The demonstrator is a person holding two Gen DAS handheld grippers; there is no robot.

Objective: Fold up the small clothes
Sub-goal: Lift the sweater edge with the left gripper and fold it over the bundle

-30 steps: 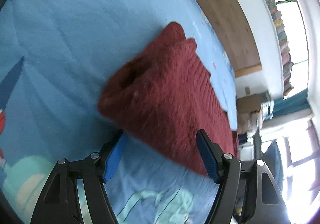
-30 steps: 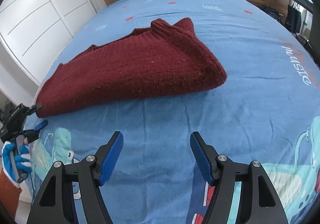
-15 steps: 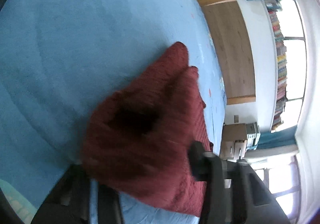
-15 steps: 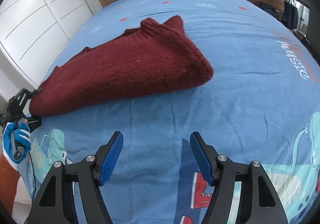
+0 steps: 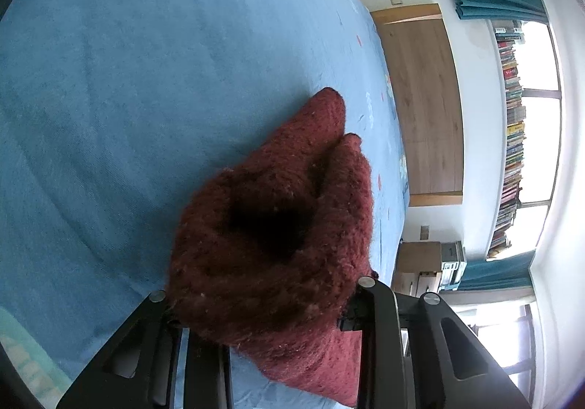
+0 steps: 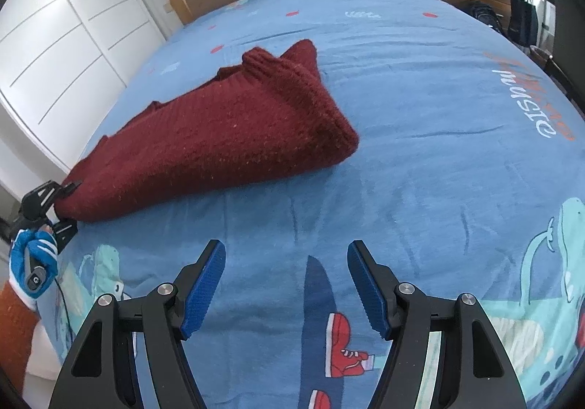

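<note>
Left gripper (image 6: pixel 64 206) having just been closing, now pinching the near corner of the dark red knit sweater (image 6: pixel 219 138). Sweater lying folded on the blue bedspread (image 6: pixel 420 123). Right gripper (image 6: pixel 287 284) hovering wide, gripping nothing.

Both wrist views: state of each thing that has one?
red sweater: folded over, lying on the bed, one corner pinched
left gripper: jaws have just been closing, now clamped on the sweater corner
right gripper: open, empty, above the bedsheet
bedsheet: spread, lightly creased
curtain: drawn aside
</note>
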